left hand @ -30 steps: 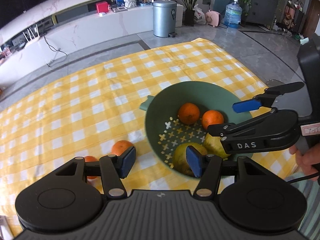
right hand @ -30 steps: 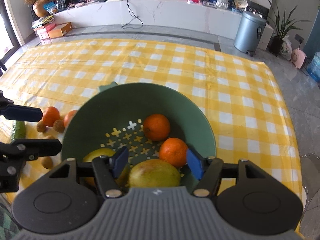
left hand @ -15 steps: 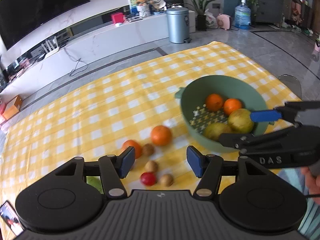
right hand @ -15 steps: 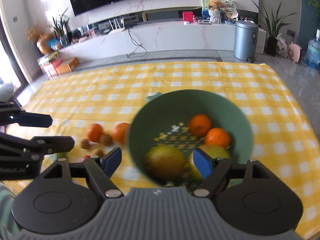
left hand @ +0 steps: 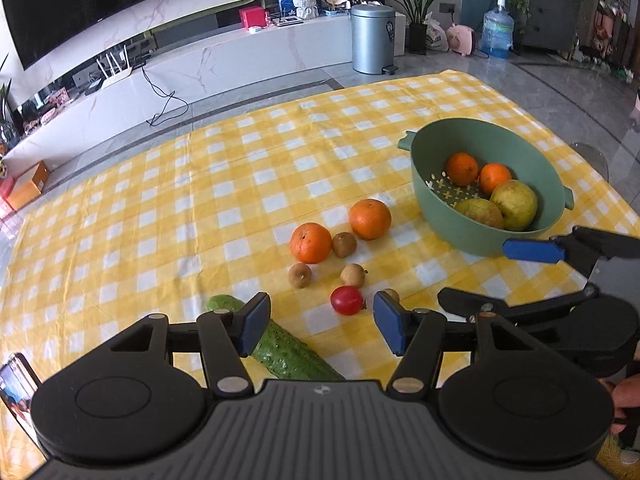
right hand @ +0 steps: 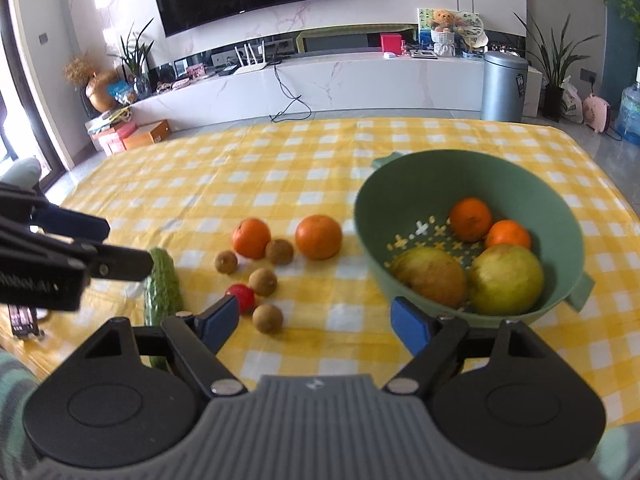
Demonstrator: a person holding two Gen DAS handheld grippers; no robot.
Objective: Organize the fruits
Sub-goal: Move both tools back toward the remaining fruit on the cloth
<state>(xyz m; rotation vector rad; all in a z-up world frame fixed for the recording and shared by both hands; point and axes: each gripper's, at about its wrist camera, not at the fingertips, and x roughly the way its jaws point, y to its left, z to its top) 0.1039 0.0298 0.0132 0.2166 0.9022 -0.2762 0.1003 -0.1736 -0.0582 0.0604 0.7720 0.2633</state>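
**Fruit on the checked table, both tongs released**

Nearest: the left tongs [left hand: 319, 322] are standing parted over the table [left hand: 168, 208], nothing between the blue pads. The right tongs [right hand: 316, 318] are likewise gaping and empty; their jaws have just been widening.

Next, lying on the yellow-checked cloth:
- One cucumber [left hand: 280, 350], lying partly under the left tongs' near finger, at the cloth's near edge.
- One small red fruit [left hand: 347, 300], sitting just beyond the gap of the left tongs.
- Four small brown fruits: one [right hand: 267, 318] sitting just beside the red fruit on the near side, one [left hand: 353, 274] and one [left hand: 300, 275] just past it, one [left hand: 344, 244] tucked between the two loose oranges.
- Two oranges resting loose on the cloth: the left orange [left hand: 311, 242] and the right orange [left hand: 369, 219], near each other, just left of the bowl.

Further, to the right: one green colander bowl [left hand: 432, 152], standing upright on the cloth. It is holding two oranges, one [left hand: 462, 168] beside the other [left hand: 495, 177], at its far side, and two yellow-green pears [left hand: 514, 205] [left hand: 480, 213] at its near side, touching each other.

Farthest, off the table: a grey bin [left hand: 372, 38] is standing on the floor by a long white cabinet [left hand: 224, 60].
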